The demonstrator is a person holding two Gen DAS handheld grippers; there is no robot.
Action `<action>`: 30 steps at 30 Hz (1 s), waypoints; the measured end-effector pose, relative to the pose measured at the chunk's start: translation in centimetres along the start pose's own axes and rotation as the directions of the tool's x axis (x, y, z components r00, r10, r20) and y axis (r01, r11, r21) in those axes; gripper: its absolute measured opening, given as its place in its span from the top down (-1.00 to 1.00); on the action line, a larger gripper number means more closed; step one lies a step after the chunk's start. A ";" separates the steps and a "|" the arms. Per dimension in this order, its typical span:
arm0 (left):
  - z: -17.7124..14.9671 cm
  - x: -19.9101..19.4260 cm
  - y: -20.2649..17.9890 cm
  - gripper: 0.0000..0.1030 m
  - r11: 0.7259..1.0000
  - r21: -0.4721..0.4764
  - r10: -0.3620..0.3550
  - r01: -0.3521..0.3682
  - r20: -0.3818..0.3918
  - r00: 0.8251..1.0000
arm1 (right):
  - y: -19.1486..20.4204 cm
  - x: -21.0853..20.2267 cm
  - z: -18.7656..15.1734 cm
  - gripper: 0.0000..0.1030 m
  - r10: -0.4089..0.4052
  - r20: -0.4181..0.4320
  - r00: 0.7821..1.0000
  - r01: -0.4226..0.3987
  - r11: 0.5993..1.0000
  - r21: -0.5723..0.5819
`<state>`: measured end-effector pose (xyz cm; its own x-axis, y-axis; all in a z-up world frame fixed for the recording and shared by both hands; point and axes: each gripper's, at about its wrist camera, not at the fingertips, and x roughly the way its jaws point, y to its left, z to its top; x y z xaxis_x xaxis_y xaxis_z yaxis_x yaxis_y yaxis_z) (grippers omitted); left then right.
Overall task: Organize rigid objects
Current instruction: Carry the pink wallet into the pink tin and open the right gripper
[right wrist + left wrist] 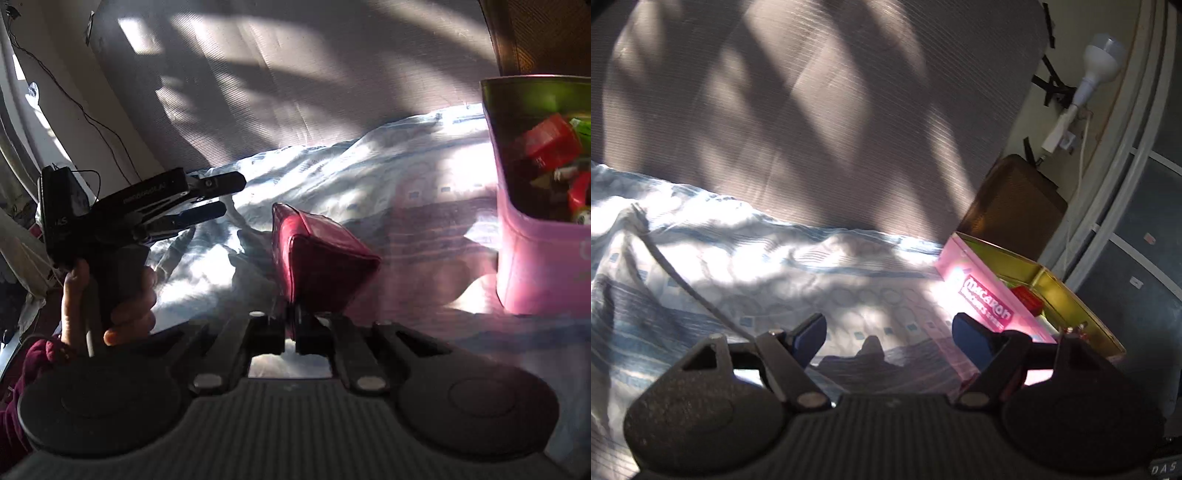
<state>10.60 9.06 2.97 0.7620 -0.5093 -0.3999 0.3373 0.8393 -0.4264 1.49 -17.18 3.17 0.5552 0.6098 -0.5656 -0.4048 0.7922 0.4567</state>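
- The right hand-held gripper (290,326) is clenched on a dark red box (321,254). The jaws are drawn in to a narrow gap and pinch the box at its near lower edge, so most of the box projects forward and upward from the fingertips.
- The box is held clear above the bed sheet (369,177) rather than resting on it; this is judged to be a carrying grip, used so that the box can be taken across to the tin.
- The tin (535,258) stands on the sheet to the right of the box and apart from it. It is pink outside and gold inside, and its open top faces up so that items can be dropped in from above.
- Several items already lie inside the tin, among them a red carton (552,142) and something green (583,129). The sorting is therefore judged to be partly done.
- The left hand-held gripper (888,334) is released: its blue-padded fingers (969,338) are spread wide and nothing lies between them. It hovers above the sheet, with the tin (982,295) just beside its right finger.
- The left gripper is judged to be kept idle and to the side, so that the path to the tin stays free for the right one.
- In the right wrist view the left gripper (218,197) is seen at the far left, held by a hand (110,291).
- Because the box is gripped only by one edge, it may swing or slip; a slow transfer is advisable.
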 end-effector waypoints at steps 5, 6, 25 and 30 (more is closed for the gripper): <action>-2.8 1.6 -6.9 -0.50 0.973 0.181 -0.123 0.140 -0.102 0.987 | -4.1 -7.5 -4.1 0.53 -0.222 0.085 0.971 0.214 0.972 0.098; -3.2 1.8 -8.1 -0.50 0.970 0.195 -0.123 0.144 -0.118 0.985 | -4.6 -8.6 -4.6 0.35 -0.277 0.111 0.954 0.265 0.958 0.108; -7.7 3.1 -16.7 0.20 0.941 0.271 -0.115 0.203 -0.310 0.944 | -6.9 -9.4 -5.6 0.59 -0.217 0.198 0.956 0.217 0.976 0.021; -3.0 1.0 -18.9 0.20 0.920 0.307 -0.184 0.243 -0.209 0.960 | -6.2 -13.3 -4.0 0.60 -0.144 0.345 0.928 0.168 0.985 -0.040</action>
<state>3.26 -7.91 8.18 0.5541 -0.6832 -0.4756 0.6651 0.7069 -0.2406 -6.27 -30.06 5.16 0.8239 0.4430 -0.3535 -0.3345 0.8836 0.3276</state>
